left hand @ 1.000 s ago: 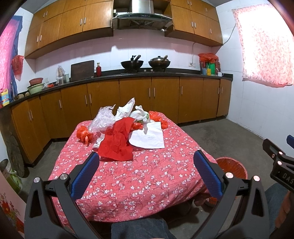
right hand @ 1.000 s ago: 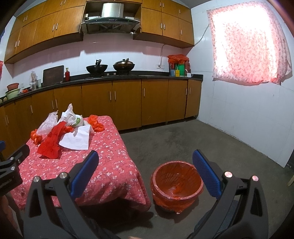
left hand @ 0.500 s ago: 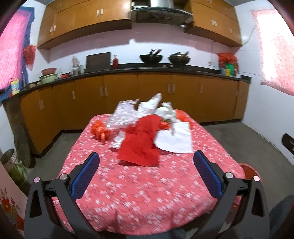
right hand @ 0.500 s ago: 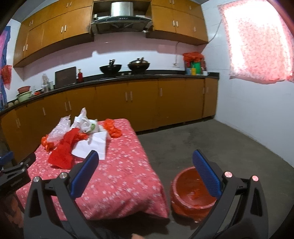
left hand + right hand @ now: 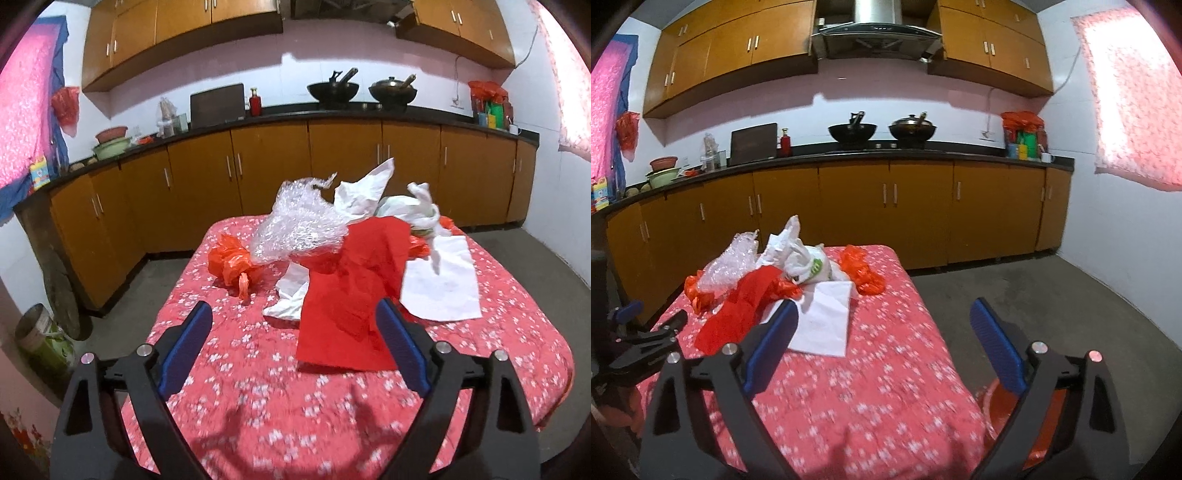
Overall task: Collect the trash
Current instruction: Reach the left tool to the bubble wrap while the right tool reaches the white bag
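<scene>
The left gripper hung over the near end of the worktop, fingers spread wide and holding nothing, its right finger just in front of the red sheet. The right gripper hovered at the worktop's right edge, fingers equally wide and empty, the left one over the cloth and the right one out over the floor. Just below that right finger, the orange bin sat on the floor beside the worktop, mostly hidden.

And there was the trash, all heaped toward the far half of the worktop! Nearest lay the red sheet, crumpled and draped. Touching its right side was the white paper, lying flat. Left of the sheet, an orange bag sat knotted, apart from the grippers. Behind the sheet, bubble wrap rose in a clear mound, with a white bag sticking up beyond it and a tied white bundle to the right. Another orange bag rested at the far right corner.

Further back ran the wooden cabinets, with two woks on the dark counter above them.
</scene>
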